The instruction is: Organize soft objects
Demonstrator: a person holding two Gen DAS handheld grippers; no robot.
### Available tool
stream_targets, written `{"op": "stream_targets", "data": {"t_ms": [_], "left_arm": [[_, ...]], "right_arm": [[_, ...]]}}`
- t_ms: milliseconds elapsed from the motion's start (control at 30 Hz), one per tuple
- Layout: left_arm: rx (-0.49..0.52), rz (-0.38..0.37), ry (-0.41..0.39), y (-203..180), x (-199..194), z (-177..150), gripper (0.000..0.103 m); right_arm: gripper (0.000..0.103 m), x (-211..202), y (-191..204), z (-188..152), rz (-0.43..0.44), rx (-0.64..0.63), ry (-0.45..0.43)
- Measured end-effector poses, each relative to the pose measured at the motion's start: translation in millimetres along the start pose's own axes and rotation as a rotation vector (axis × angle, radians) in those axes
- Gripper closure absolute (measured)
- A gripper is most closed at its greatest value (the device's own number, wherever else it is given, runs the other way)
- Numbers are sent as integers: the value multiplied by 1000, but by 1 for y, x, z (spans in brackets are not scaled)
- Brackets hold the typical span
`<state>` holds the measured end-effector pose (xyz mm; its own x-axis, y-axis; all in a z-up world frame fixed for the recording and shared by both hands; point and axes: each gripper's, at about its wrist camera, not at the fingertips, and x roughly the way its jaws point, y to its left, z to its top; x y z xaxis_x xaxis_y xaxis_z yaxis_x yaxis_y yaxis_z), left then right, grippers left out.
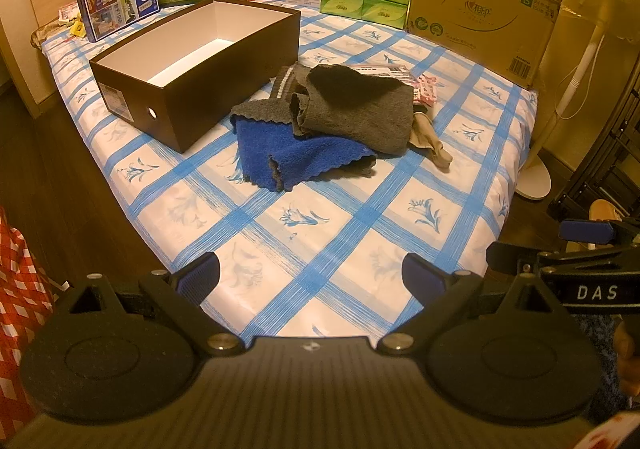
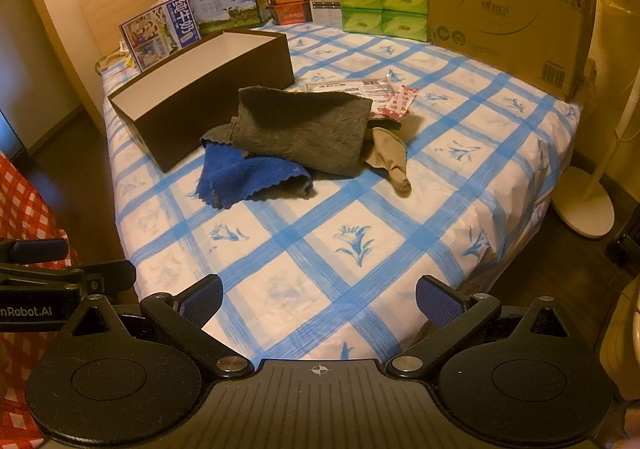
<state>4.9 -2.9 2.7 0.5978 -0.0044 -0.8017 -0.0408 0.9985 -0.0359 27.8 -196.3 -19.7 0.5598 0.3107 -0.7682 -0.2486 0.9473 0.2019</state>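
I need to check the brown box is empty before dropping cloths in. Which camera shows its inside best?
The left wrist view. It looks down into the brown box, showing the white floor and inner walls with nothing visible inside. The right wrist view sees the box from lower: only the rim and part of one white inner wall, with the floor hidden.

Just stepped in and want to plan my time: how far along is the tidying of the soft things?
Nothing looks done: the brown box is empty. Nothing is in hand; the left tongs and right tongs are open. Left: the grey cloth, blue towel and beige sock.
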Motion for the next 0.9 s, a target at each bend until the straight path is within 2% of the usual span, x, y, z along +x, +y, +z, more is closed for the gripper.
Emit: {"op": "stream_targets", "data": {"t_ms": [900], "left_arm": [[0, -1, 0, 0, 0, 0, 6]], "right_arm": [[1, 3, -3, -2, 1, 1, 2]]}}
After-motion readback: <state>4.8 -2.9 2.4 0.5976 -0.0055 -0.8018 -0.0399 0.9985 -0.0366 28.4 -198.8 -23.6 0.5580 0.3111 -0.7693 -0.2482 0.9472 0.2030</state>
